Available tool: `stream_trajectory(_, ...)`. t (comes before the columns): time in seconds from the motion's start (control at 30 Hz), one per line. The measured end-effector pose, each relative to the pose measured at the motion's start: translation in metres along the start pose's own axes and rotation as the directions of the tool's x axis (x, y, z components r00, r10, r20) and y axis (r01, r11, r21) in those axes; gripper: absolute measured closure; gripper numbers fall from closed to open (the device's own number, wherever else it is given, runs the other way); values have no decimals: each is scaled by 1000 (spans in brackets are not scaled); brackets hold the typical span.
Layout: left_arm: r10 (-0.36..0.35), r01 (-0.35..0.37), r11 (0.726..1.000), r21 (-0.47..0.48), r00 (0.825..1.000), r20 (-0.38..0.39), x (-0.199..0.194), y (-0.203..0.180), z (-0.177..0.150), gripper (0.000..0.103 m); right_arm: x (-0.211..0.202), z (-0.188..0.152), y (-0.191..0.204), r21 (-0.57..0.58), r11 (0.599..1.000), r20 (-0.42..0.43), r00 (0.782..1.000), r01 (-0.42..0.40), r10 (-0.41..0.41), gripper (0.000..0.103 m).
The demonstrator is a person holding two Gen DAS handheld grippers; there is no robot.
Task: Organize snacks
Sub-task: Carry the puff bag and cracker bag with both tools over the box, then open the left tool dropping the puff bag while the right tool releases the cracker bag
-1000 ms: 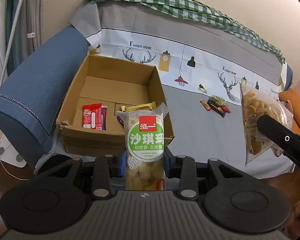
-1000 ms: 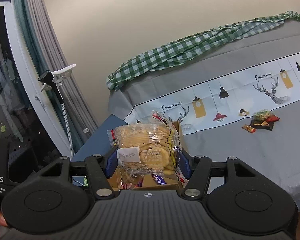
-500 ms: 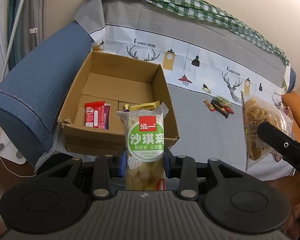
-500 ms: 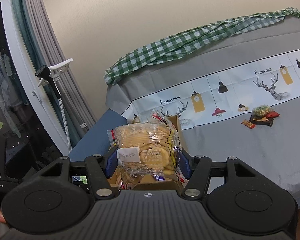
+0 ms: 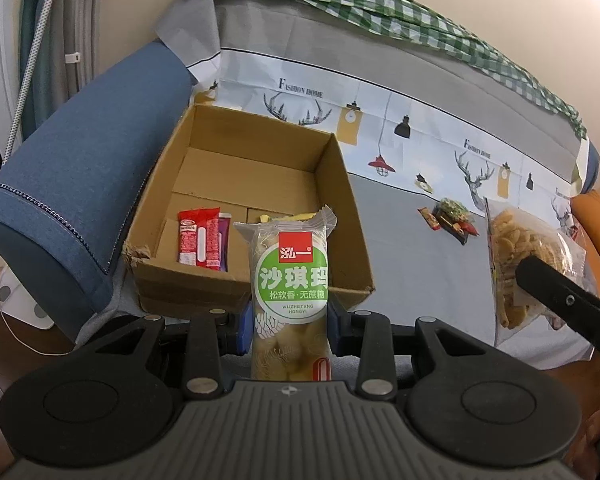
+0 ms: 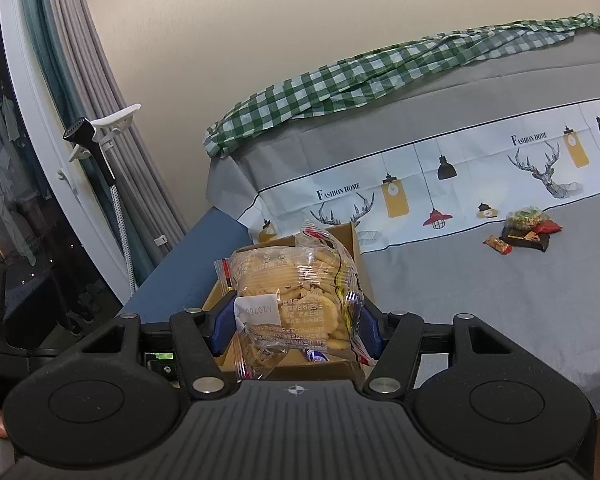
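Both hands have drifted closer to the cardboard box [image 5: 236, 216] at the sofa's left end: left gripper [image 5: 288, 320] clamps the cake packet [image 5: 290, 280], right gripper [image 6: 296, 324] clamps the biscuit bag [image 6: 296, 284], ready for dropping in.

The left gripper [image 5: 289, 330] points down at a slant, and its blue pads squeeze a snack pack. The right gripper [image 6: 296, 322] points more level and squeezes a cookie bag.

Sofa's got a grey cover [image 5: 400, 232] with a deer-and-lamp print band, green checked cloth [image 6: 380, 68] draped along the top at 12 o'clock, grey curtains [image 6: 100, 120] at 9, blue armrest [image 5: 80, 184].
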State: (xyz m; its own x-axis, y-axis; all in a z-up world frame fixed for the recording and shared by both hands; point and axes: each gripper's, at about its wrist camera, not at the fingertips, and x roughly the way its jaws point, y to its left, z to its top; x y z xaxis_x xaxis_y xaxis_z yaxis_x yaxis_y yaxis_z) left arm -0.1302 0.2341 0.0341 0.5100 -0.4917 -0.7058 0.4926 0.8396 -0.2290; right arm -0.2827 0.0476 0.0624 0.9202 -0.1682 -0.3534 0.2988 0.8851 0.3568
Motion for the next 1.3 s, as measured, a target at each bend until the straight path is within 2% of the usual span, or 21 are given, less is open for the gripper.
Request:
stream_trajectory(0.43,49,-48,999,-23,998,47,9,34,40,64,42,10,10,-30,999,-44,999,-26,25,41)
stream_trajectory(0.7,78,-75,996,-45,995,61,27,56,71,64,92,13,25,-63,996,-87,994,-69,64,41)
stream_trajectory(0.97,74,-73,997,-38,997,31,68,66,93,64,150,15,25,-76,995,-133,990,-60,49,41)
stream_trajectory(1.3,98,-100,995,-18,993,-66,145,68,105,64,212,7,9,-83,996,-187,982,-9,-7,41)
